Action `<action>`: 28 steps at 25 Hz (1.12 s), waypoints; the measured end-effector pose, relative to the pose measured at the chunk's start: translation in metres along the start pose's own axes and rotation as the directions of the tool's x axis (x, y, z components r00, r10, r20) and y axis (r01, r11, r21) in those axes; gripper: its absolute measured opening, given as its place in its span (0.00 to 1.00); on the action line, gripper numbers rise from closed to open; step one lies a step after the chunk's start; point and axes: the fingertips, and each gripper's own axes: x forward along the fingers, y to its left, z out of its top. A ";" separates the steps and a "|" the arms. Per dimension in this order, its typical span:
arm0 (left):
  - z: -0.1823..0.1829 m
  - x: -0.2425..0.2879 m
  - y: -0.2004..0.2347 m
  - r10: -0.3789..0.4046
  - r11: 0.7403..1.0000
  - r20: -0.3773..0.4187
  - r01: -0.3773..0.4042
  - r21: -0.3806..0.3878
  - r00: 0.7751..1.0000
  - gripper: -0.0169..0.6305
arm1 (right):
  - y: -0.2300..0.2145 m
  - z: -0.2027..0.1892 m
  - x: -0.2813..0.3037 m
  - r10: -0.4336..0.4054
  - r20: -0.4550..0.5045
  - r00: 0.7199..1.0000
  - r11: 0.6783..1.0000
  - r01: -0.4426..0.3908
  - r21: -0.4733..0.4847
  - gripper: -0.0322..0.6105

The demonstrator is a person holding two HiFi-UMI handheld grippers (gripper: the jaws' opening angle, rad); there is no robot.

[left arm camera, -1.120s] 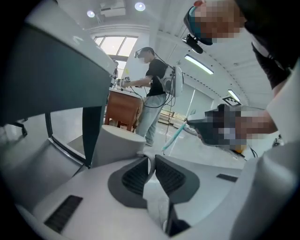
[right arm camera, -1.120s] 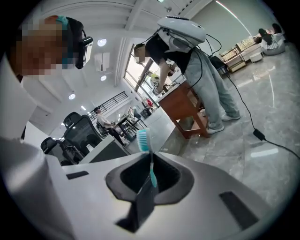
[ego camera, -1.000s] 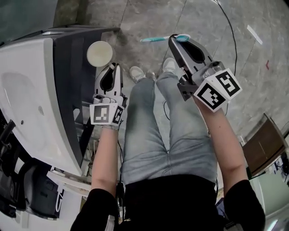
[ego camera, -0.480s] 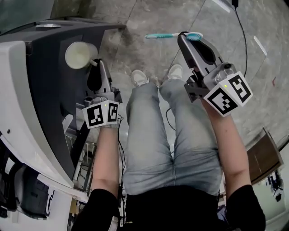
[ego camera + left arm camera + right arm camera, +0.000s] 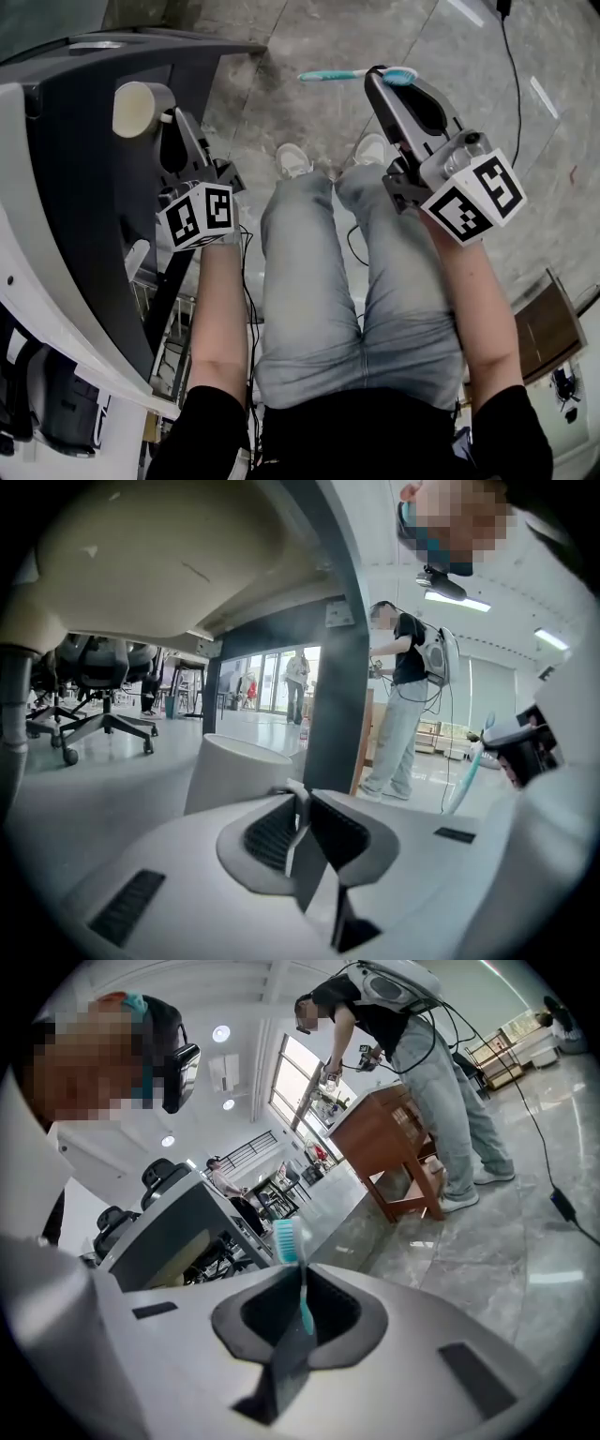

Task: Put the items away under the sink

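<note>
Head view: your left gripper (image 5: pixel 172 120) clamps the rim of a cream cup (image 5: pixel 136 109) in front of the dark cabinet (image 5: pixel 84 169) below the sink (image 5: pixel 47 244). Your right gripper (image 5: pixel 380 77) holds a teal toothbrush (image 5: pixel 337 74) crosswise above the floor (image 5: pixel 281 37).
Left gripper view: the jaws pinch the cup wall.
Right gripper view: the jaws are closed on the toothbrush handle.

The left fingers (image 5: pixel 270 832) half hide the cup (image 5: pixel 234 766); the sink (image 5: pixel 37 244) runs off the head view's left edge.
</note>
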 end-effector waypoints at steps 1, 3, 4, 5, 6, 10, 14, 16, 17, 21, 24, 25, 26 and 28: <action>0.000 0.001 0.003 0.010 1.000 0.003 -0.010 -0.010 1.000 0.12 | 0.001 0.000 0.000 0.001 0.000 1.000 1.000 -0.001 -0.001 0.12; -0.001 0.004 0.010 0.034 0.999 0.008 -0.033 -0.030 0.999 0.12 | 0.002 0.000 0.000 0.004 0.001 1.000 1.000 -0.004 -0.003 0.12; -0.001 0.005 0.013 0.044 0.998 0.010 -0.044 -0.035 0.999 0.12 | 0.003 0.000 0.000 0.005 0.001 1.000 1.000 -0.005 -0.002 0.12; -0.001 0.006 0.016 0.054 0.998 0.012 -0.053 -0.037 0.998 0.12 | 0.004 -0.001 0.000 0.006 0.002 1.000 1.000 -0.006 -0.001 0.12; -0.001 0.006 0.018 0.062 0.997 0.013 -0.061 -0.036 0.998 0.12 | 0.005 -0.001 0.001 0.006 0.002 1.000 1.000 -0.006 0.002 0.12; -0.002 0.007 0.028 0.102 0.994 0.007 -0.101 -0.033 0.995 0.12 | 0.010 -0.004 0.001 0.009 0.002 1.000 1.000 -0.009 0.012 0.12; -0.003 0.010 0.030 0.112 0.994 -0.008 -0.112 -0.013 0.994 0.14 | 0.012 -0.002 0.002 0.010 0.007 1.000 1.000 -0.010 0.023 0.12; -0.004 0.009 0.031 0.121 0.993 -0.025 -0.122 -0.004 0.992 0.20 | 0.014 -0.002 0.002 0.007 0.009 1.000 0.999 -0.007 0.033 0.12; -0.005 0.007 0.031 0.129 0.992 -0.037 -0.129 -0.003 0.991 0.21 | 0.014 -0.002 0.002 0.005 0.009 1.000 0.999 -0.006 0.040 0.12; -0.009 -0.003 0.024 0.143 0.989 -0.097 -0.145 -0.009 0.985 0.29 | 0.018 0.003 -0.001 0.001 0.011 1.000 0.997 -0.001 0.072 0.12; -0.008 -0.022 0.018 0.141 0.990 -0.148 -0.141 0.006 0.979 0.29 | 0.029 0.004 -0.004 0.005 0.014 1.000 0.996 -0.006 0.093 0.12; -0.007 -0.029 0.016 0.139 0.990 -0.166 -0.139 0.012 0.976 0.29 | 0.035 0.005 -0.004 0.011 0.016 1.000 0.996 -0.012 0.091 0.12; -0.004 -0.036 0.013 0.134 0.991 -0.181 -0.133 0.019 0.974 0.29 | 0.043 0.006 -0.005 0.020 0.018 1.000 0.996 -0.021 0.085 0.12; 0.004 -0.048 0.003 0.110 0.994 -0.202 -0.105 0.037 0.973 0.28 | 0.057 0.007 -0.003 0.044 0.023 0.999 0.996 -0.046 0.080 0.12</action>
